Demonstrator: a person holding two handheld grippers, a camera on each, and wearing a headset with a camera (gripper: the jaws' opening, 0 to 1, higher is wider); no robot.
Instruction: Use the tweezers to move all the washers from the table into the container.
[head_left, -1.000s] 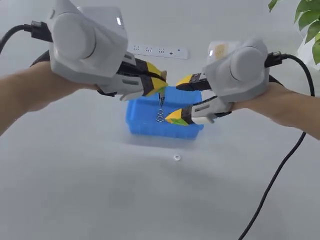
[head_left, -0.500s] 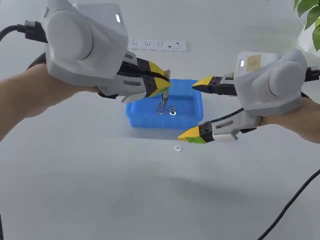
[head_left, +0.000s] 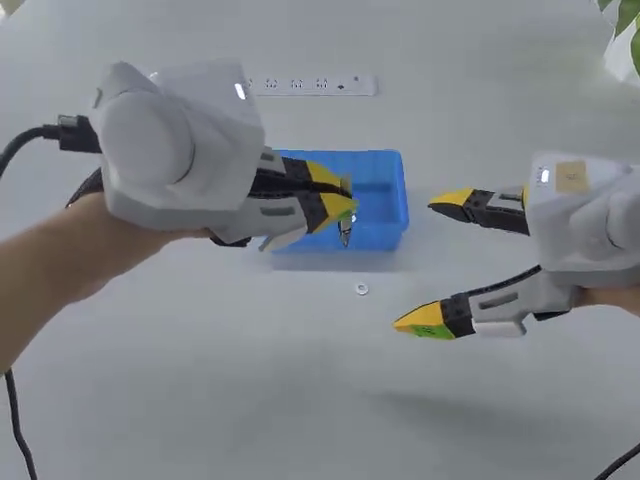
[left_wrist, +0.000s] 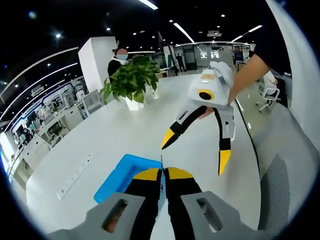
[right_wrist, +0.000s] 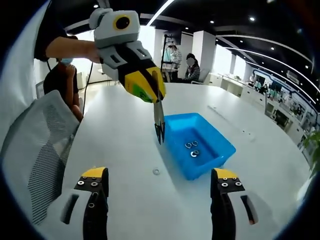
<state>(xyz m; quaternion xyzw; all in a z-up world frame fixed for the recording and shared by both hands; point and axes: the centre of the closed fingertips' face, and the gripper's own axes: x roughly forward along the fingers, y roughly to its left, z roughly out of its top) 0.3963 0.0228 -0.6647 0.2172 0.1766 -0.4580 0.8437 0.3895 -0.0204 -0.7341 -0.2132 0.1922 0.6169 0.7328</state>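
My left gripper has its jaws pinched narrow on the tweezers. They hang tips down, their long axis close to upright, right over the near wall of the blue container.

One washer lies flat on the bench, just outside that near wall. From the tweezer tips it sits toward me and a touch to the right, lower than the tips and apart from them. The right gripper view shows the same: the washer is on bare bench on the near side of the container, with the tweezers hanging beyond it. Three washers lie inside the container.

My right gripper is off to the right of the washer, jaws spread wide and holding nothing.

I judge this the last pickup. The left gripper is the nearer one and carries the tool, so the move is mine to make there: draw the tips back toward me, drop them to the bench and straddle the washer's rim. I cannot tell how far the tweezer tips themselves are parted.
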